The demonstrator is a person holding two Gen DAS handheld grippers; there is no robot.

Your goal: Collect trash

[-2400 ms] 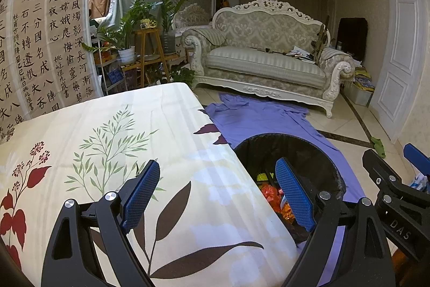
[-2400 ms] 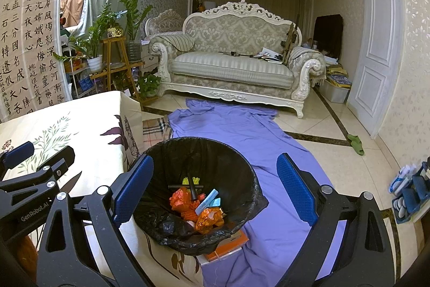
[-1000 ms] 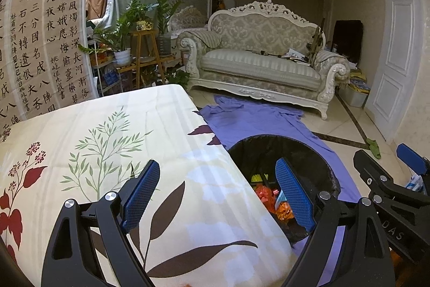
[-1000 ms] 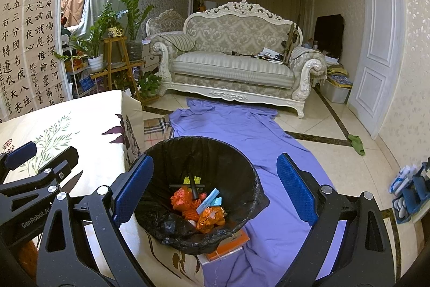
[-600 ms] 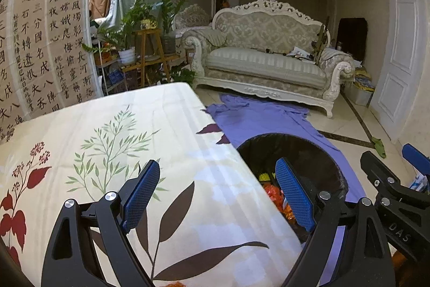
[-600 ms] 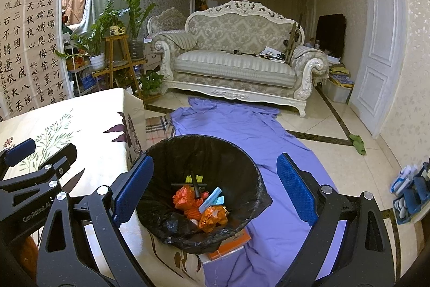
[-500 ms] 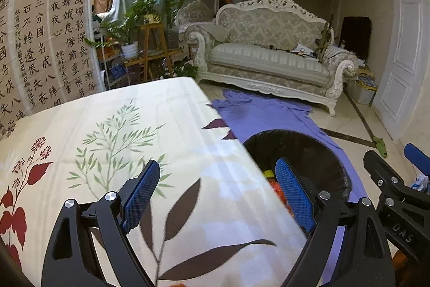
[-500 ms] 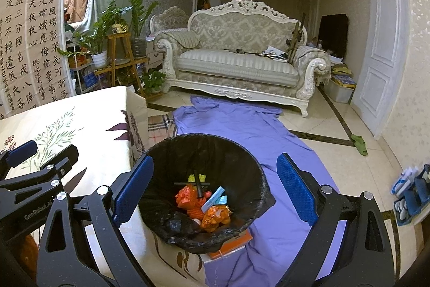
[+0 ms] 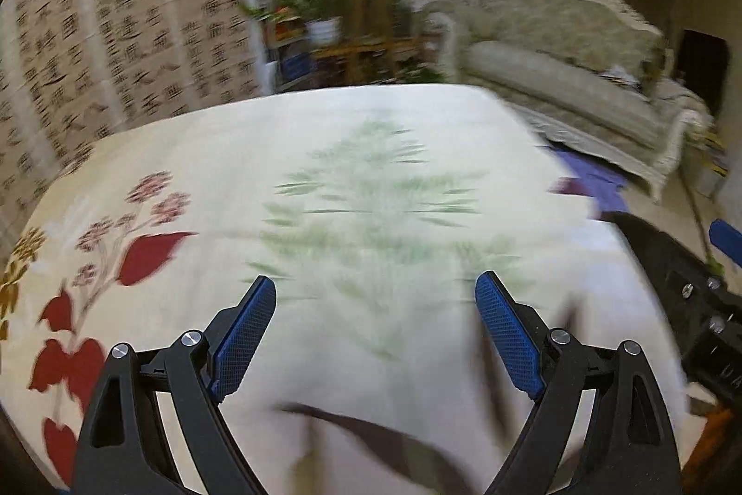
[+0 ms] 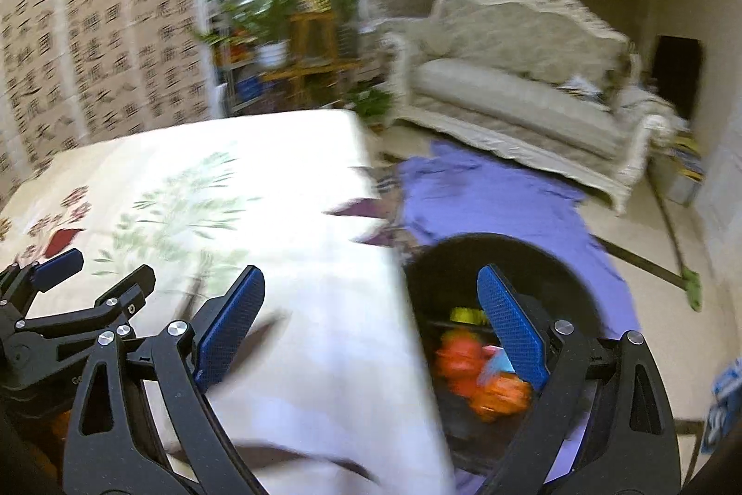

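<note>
Both my left tool (image 9: 375, 328) and right tool (image 10: 371, 323) stand wide apart and empty over the floral-cloth counter (image 9: 371, 151), where I see no trash through the blur. The collected trash (image 10: 482, 374) lies in the black-lined bin (image 10: 570, 277) just beside the counter's edge. My worry is speed: with views this smeared, I could miss a small scrap or clip the bin rim with the right tool.

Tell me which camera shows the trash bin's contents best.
The right wrist view: the black-lined trash bin sits open below the right gripper, orange wrappers visible inside. The left wrist view shows none of its contents.
</note>
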